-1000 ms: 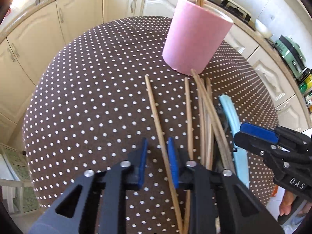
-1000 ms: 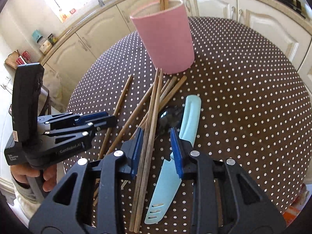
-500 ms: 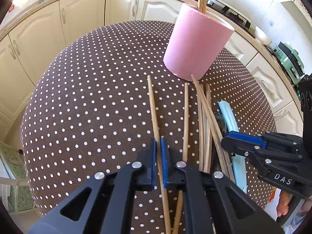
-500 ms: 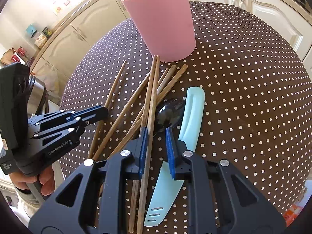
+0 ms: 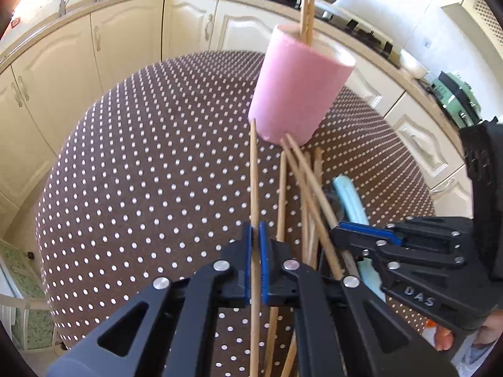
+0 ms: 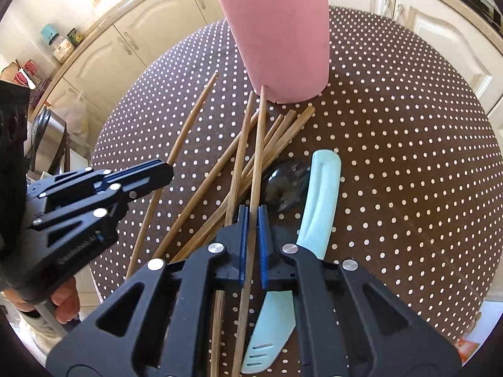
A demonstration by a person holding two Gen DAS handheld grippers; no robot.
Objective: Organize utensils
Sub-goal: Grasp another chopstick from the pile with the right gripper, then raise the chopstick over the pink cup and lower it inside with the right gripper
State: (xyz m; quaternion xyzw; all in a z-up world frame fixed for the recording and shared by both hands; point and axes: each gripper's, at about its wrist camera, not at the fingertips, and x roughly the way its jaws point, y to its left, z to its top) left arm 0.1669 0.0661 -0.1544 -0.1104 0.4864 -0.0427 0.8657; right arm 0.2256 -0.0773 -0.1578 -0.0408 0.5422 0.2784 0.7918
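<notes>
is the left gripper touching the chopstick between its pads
Touching. The left wrist view shows the left gripper with both blue pads pressed against the chopstick, no gap.

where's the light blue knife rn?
Right wrist view: the light blue knife lies flat on the dotted tablecloth, just right of the chopstick pile and beside the black spoon, in front of the pink cup.
</notes>
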